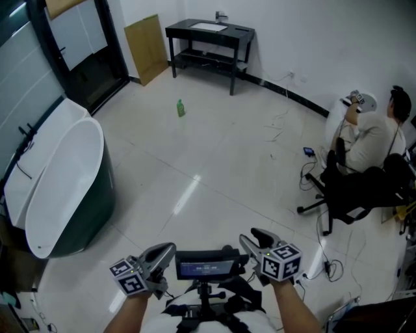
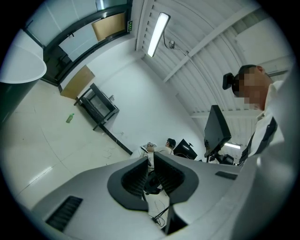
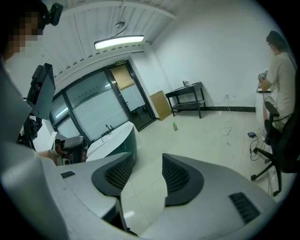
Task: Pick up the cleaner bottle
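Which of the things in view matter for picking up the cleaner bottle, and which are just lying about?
Job: cleaner bottle, standing far ahead; left tool, shut, empty; right tool, open, empty.
Lying about: bathtub; black table; cardboard sheet; office chair; seated person.

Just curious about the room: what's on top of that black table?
What looks like a white basin lies on the table, with a tap behind it. Its lower shelf is too dark to read.
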`<state>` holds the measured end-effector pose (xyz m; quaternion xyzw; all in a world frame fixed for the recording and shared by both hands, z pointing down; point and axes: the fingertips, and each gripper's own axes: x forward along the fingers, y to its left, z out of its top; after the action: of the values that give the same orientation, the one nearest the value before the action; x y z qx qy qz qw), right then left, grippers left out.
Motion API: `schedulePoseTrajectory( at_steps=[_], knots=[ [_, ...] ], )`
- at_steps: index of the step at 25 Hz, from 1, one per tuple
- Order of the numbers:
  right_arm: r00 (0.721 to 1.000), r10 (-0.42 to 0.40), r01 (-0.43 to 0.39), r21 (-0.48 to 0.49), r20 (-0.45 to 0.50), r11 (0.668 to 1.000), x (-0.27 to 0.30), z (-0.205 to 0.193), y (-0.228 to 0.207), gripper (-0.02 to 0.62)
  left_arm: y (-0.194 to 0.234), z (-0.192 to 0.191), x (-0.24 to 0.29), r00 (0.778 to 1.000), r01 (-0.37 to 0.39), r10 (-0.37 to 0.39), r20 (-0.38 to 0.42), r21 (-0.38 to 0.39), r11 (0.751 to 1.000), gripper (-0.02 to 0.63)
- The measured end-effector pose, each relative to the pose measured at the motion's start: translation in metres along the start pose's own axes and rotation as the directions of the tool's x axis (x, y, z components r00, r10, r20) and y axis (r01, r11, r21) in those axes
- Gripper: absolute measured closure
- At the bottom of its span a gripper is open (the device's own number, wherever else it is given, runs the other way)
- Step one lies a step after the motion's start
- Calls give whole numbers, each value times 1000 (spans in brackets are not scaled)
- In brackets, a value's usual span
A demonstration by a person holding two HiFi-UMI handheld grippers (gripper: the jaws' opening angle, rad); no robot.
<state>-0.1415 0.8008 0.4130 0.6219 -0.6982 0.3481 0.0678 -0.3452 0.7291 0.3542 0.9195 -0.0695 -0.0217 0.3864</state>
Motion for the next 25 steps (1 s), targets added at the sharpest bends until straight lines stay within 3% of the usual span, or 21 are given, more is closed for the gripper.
schedulePoseTrajectory(
  at_steps=[14,25],
  knots=[
    [997,77,-78,-60,-20,995,35,90,-101,391,22,44,128,997,-66,64,50,30,997,575],
    [995,100,-100,5,-24,995,37,84,-142,391,24,57,156,990,-125,122,70,43,991,575]
  ],
)
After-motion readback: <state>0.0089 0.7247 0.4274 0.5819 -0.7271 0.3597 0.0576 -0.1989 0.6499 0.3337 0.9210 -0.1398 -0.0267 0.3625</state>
